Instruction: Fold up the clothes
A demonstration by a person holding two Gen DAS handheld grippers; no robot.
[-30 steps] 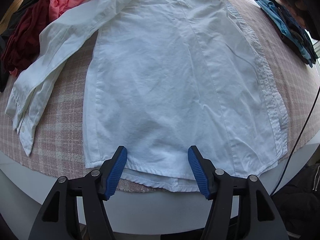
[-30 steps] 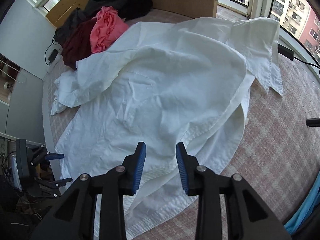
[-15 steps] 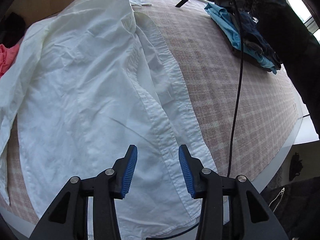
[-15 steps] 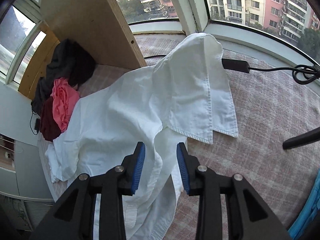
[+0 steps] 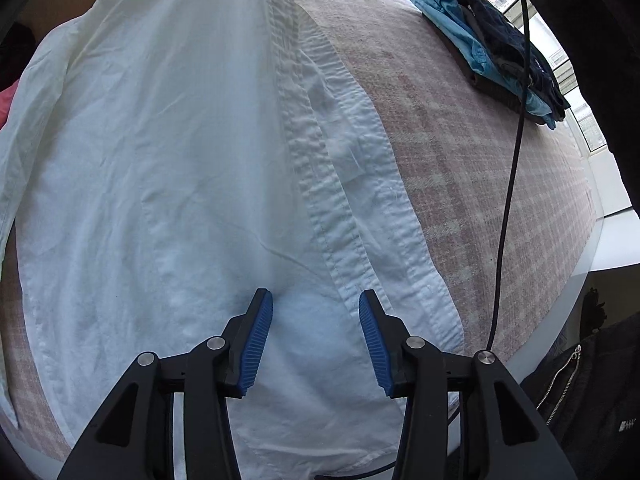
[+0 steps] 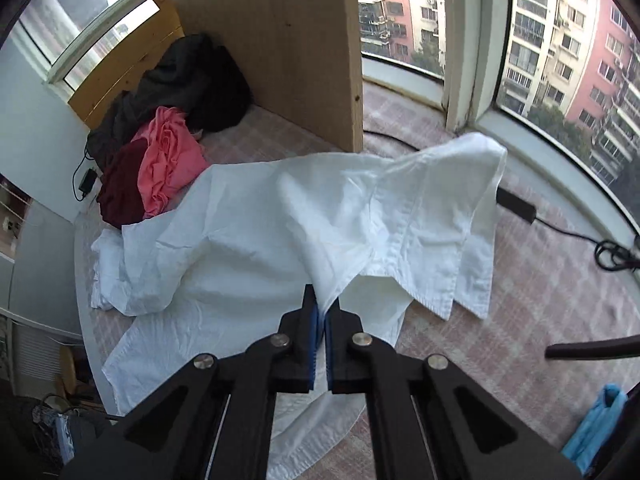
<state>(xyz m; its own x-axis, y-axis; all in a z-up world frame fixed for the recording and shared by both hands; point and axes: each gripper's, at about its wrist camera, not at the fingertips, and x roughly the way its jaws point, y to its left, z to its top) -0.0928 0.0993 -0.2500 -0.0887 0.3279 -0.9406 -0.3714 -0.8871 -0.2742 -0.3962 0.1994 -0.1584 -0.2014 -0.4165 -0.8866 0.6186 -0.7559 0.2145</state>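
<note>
Right gripper (image 6: 322,320): jaws just closed, blue pads pinching a fold of the white shirt (image 6: 256,240); cloth rises to the pinch in a peak.
Left gripper (image 5: 316,332): jaws partly apart after small changes of width, pads poised over the shirt (image 5: 168,168) near its lower hem; no cloth between them; contact with the fabric cannot be told.
Shirt: spread on the checked pink cloth (image 6: 520,300) that covers the table. In the left view the button placket (image 5: 320,200) runs from just beside the right pad away up the frame. In the right view the collar end is lifted and draped, one sleeve bunched at the left edge.
Black cable (image 5: 508,184): hangs across the left view, right of the shirt.
Folded stack, blue and dark (image 5: 492,48): far right on the cloth, well apart from the shirt.
Pile of pink, maroon and dark clothes (image 6: 160,152): beyond the shirt, against a wooden panel (image 6: 288,40).
Black adapter with cord (image 6: 516,204): just beyond the lifted collar.
Windows (image 6: 560,60): farthest, apartment blocks outside.
</note>
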